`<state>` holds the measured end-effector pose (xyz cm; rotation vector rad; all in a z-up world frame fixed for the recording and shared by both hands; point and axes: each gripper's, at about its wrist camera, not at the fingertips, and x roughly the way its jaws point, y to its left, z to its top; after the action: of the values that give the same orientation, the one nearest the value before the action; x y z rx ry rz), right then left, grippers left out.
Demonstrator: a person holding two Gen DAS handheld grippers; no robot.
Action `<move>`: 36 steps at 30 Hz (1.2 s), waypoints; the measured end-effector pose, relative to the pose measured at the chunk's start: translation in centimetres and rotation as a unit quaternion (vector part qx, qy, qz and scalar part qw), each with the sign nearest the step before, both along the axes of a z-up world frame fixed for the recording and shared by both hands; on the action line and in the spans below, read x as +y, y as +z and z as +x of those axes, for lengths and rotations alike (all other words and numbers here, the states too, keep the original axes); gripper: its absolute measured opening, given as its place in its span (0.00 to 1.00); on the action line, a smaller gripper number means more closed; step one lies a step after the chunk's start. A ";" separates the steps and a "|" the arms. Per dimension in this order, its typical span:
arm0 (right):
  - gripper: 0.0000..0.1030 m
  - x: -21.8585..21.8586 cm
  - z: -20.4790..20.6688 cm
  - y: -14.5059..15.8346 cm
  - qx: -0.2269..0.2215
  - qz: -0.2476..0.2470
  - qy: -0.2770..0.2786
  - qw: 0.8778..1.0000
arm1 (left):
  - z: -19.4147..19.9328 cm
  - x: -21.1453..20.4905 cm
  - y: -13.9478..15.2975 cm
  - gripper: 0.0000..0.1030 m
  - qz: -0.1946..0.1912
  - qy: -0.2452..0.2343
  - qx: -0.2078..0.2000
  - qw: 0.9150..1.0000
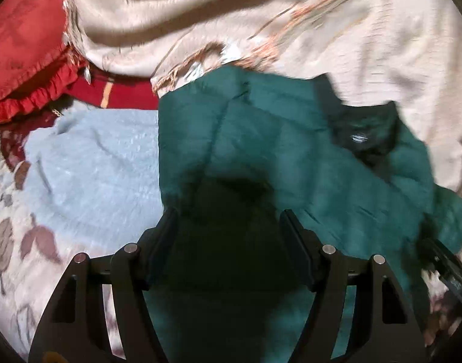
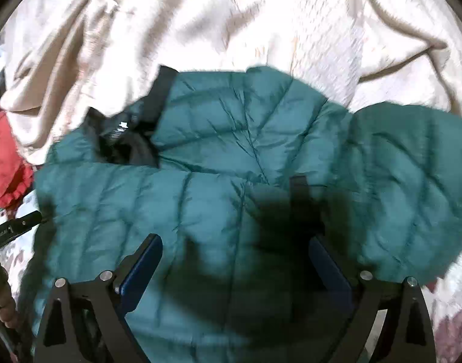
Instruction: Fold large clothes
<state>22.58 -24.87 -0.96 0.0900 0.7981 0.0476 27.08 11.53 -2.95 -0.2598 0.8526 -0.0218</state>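
Note:
A teal quilted puffer jacket (image 1: pixel 261 139) lies spread on the bed, its black collar lining with a small white label (image 1: pixel 359 139) facing up. My left gripper (image 1: pixel 229 217) is open just above the jacket's left part, nothing between its fingers. The right wrist view shows the same jacket (image 2: pixel 231 157), its collar (image 2: pixel 122 139) at the left and a sleeve (image 2: pixel 412 157) lying out to the right. My right gripper (image 2: pixel 235 242) is open wide over the jacket's body, empty. The other gripper's tip (image 2: pixel 22 224) shows at the left edge.
A cream blanket (image 1: pixel 261 15) is bunched behind the jacket. A red ruffled pillow (image 1: pixel 25 54) lies at the far left. A pale blue towel (image 1: pixel 91 163) lies left of the jacket on a floral bedsheet (image 1: pixel 7 242). A hand (image 2: pixel 4 302) shows at the lower left.

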 end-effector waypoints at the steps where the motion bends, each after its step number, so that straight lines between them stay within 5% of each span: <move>1: 0.93 0.2 -0.8 -0.5 0.006 0.005 0.011 1.000 | -1.3 -0.1 0.1 0.68 -0.004 -0.008 -0.004 1.000; 4: 0.93 0.2 0.5 -4.3 0.096 -0.020 0.014 0.995 | -3.2 -1.4 -1.4 0.72 -0.006 -0.031 0.021 0.999; 6: 0.89 -1.3 0.4 -5.1 0.142 0.013 -0.007 0.990 | -3.6 -2.5 -3.0 0.72 0.007 -0.024 0.065 0.998; 11: 0.89 -4.9 -3.9 2.2 0.027 0.002 -0.063 0.998 | -6.8 -3.0 -0.9 0.72 -0.004 -0.011 0.059 0.998; 15: 0.89 -11.4 -7.8 4.9 -0.040 -0.003 -0.145 0.989 | -9.5 -3.5 2.2 0.72 -0.009 0.000 0.046 0.999; 18: 0.89 -17.7 -9.9 5.4 -0.055 -0.020 -0.209 0.976 | -9.4 -3.7 5.2 0.72 0.002 0.020 0.028 0.999; 22: 0.89 -24.7 -12.4 5.2 -0.057 -0.008 -0.266 0.962 | -8.8 -5.3 7.6 0.73 -0.031 0.026 -0.001 0.999; 25: 0.89 -28.0 -13.4 4.8 -0.068 0.017 -0.307 0.949 | -8.8 -7.5 6.3 0.73 -0.033 -0.017 -0.013 0.999; 31: 0.89 -30.3 -11.1 3.6 -0.091 0.029 -0.327 0.940 | -8.0 -9.4 0.8 0.73 0.040 -0.066 -0.047 0.996; 34: 0.89 -32.2 -8.9 3.7 -0.087 -0.010 -0.317 0.944 | -6.1 -8.7 -1.4 0.73 0.032 -0.049 0.020 0.998; 36: 0.89 -34.8 -6.8 2.9 -0.054 -0.015 -0.323 0.945 | -5.0 -7.9 -1.3 0.73 -0.006 -0.047 0.024 0.999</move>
<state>15.76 -59.67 1.90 0.3136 0.6279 -0.5772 22.03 3.61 -4.20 -0.2330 0.9123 -0.1084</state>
